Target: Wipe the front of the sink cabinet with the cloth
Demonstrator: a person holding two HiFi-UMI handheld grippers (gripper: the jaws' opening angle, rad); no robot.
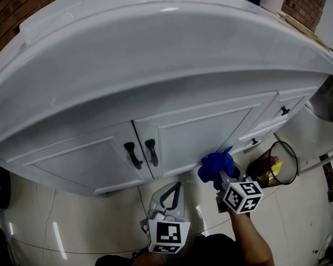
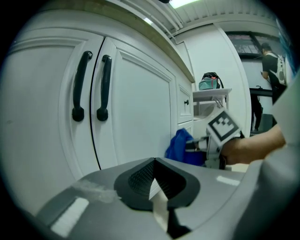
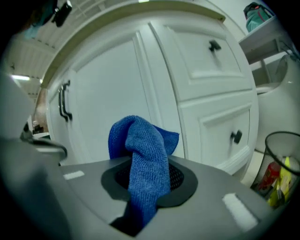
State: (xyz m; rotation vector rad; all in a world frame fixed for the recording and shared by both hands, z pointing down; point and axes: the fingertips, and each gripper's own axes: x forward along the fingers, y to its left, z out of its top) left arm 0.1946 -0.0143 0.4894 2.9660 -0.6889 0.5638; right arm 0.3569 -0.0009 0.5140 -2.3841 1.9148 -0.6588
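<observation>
The white sink cabinet [image 1: 205, 135] has two doors with black handles [image 1: 142, 154] under the basin's rim. My right gripper [image 1: 220, 177] is shut on a blue cloth [image 1: 215, 165], held at the lower right corner of the right-hand door. From the right gripper view the cloth [image 3: 140, 154] bunches up out of the shut jaws [image 3: 143, 180], with the door close behind it. My left gripper [image 1: 170, 194] hangs lower, to the left and off the cabinet. Its jaws [image 2: 157, 180] are shut on nothing. The left gripper view also shows the cloth [image 2: 180, 146] and the door handles [image 2: 91, 86].
Drawers with black knobs [image 3: 214, 46] stand right of the doors. A wire waste bin [image 1: 274, 164] with coloured rubbish sits on the tiled floor to the right. A person [image 2: 271, 65] and a shelf with a bag [image 2: 211, 82] are far off.
</observation>
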